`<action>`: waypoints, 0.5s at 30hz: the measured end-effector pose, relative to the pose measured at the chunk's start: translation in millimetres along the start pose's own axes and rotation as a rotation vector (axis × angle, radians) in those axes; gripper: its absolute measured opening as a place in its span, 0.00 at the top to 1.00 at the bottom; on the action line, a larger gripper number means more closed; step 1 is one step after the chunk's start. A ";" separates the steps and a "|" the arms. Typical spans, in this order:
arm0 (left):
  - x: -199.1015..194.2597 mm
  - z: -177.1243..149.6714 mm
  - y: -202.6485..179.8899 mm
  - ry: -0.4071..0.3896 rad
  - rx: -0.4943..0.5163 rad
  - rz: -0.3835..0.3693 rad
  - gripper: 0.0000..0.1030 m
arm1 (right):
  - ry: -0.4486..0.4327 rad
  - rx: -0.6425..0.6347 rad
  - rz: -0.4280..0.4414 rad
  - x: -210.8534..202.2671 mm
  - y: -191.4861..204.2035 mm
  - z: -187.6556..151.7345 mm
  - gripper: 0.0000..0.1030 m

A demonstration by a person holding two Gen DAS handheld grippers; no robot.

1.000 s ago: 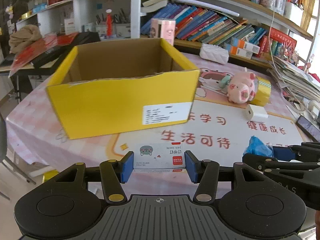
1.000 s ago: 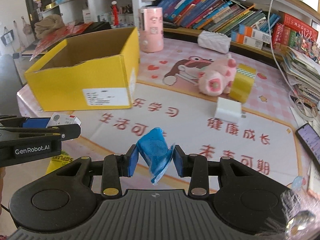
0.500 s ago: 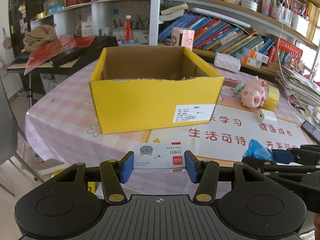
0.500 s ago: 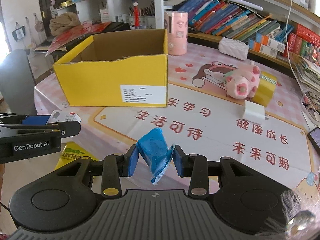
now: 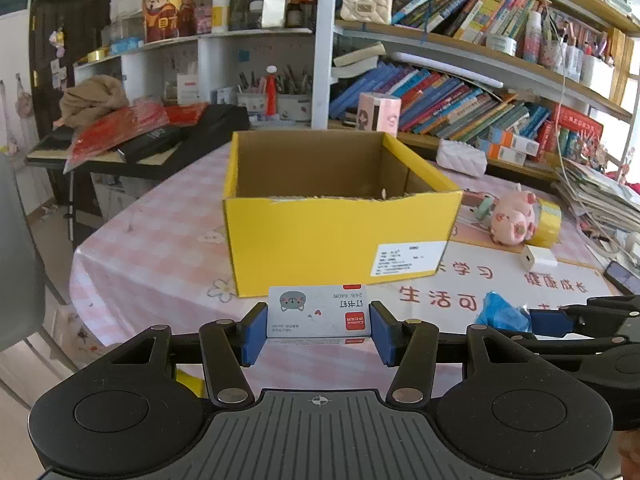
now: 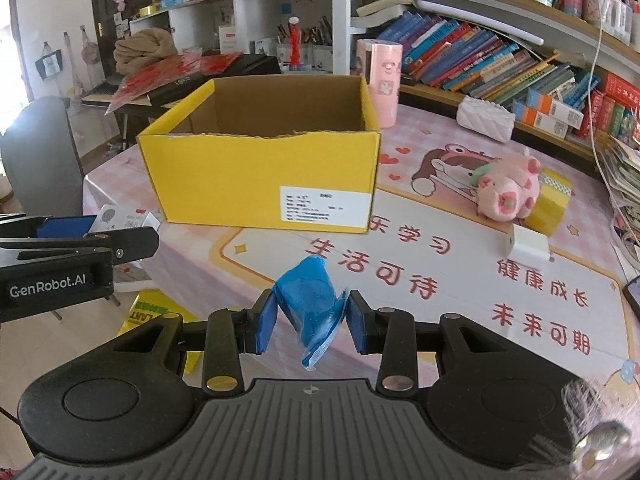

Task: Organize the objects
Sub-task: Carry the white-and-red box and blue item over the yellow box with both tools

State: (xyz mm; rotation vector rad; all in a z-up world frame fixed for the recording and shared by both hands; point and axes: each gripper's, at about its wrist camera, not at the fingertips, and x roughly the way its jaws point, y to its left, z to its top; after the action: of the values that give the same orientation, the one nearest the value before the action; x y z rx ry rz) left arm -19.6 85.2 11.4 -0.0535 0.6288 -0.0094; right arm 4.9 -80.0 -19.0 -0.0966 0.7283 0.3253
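A: What has the left tool (image 5: pixel 318 330) got?
B: It clamps a small white staple box (image 5: pixel 318 316); the open yellow carton (image 5: pixel 336 236) sits ahead on the counter (image 5: pixel 160 248).
A: And the right tool (image 6: pixel 308 320)?
B: Closed on a blue packet (image 6: pixel 310 306); beyond it lie a pink plush pig (image 6: pixel 506 194), tape roll (image 6: pixel 550 202) and white charger (image 6: pixel 526 246).

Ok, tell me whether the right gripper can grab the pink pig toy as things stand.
Probably not: the right gripper is shut on a blue packet. The path to the pink pig toy looks clear, but the packet must go first.

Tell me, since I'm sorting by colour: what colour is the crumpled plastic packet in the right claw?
Bright blue; the crumpled plastic packet shows best in the right wrist view.
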 end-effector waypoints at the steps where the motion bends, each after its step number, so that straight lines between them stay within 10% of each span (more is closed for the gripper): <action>1: 0.0 -0.1 1.2 -0.001 -0.001 0.001 0.50 | -0.003 -0.003 0.002 0.5 2.0 1.2 0.66; 15: 27.0 48.3 1.3 -0.099 -0.009 0.040 0.50 | -0.116 -0.016 0.007 22.5 -10.8 66.3 0.66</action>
State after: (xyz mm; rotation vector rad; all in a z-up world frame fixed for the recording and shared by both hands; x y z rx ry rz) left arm 30.6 88.1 34.5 -0.0496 0.5312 0.0343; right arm 66.4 -71.3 15.1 -0.0898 0.6117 0.3409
